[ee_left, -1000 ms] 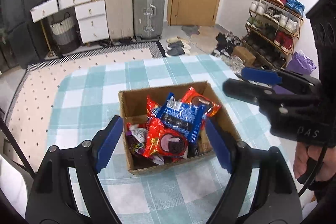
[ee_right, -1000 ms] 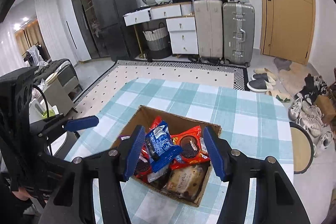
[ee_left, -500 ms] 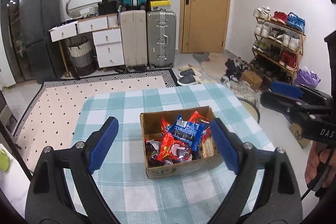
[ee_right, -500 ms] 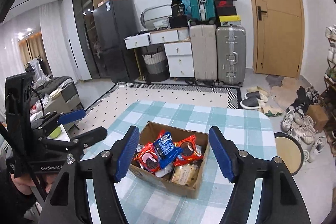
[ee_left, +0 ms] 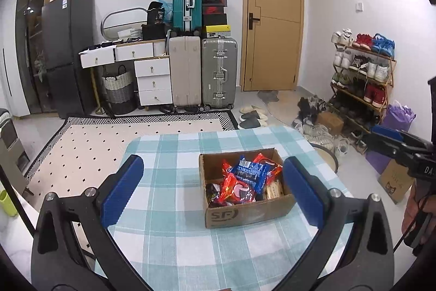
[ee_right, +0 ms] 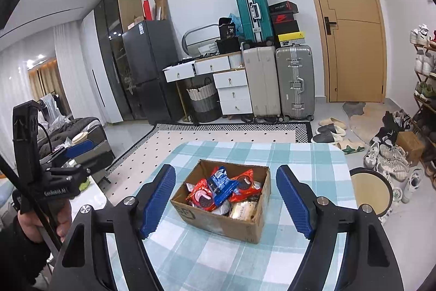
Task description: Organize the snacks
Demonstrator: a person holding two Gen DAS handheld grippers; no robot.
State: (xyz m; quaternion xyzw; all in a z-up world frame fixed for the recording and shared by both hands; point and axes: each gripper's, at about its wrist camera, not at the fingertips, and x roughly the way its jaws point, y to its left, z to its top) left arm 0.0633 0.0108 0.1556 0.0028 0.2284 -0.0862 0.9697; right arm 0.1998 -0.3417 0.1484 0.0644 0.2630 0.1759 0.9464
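Box: the cardboard box [ee_left: 246, 212] sits on the checked desk [ee_left: 169, 242], near its middle.
Snacks: red and blue snack packets [ee_left: 244, 177] lie heaped inside the box.
Left tool [ee_left: 209, 192]: released, jaws just been opening, nothing between the pads; held back from the box.
Right tool [ee_right: 226, 202]: released, jaws just been opening, empty; also short of the box.

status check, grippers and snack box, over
Left gripper, right gripper: jaws just opening, nothing between them. Snacks inside cardboard box. Nothing in the way.
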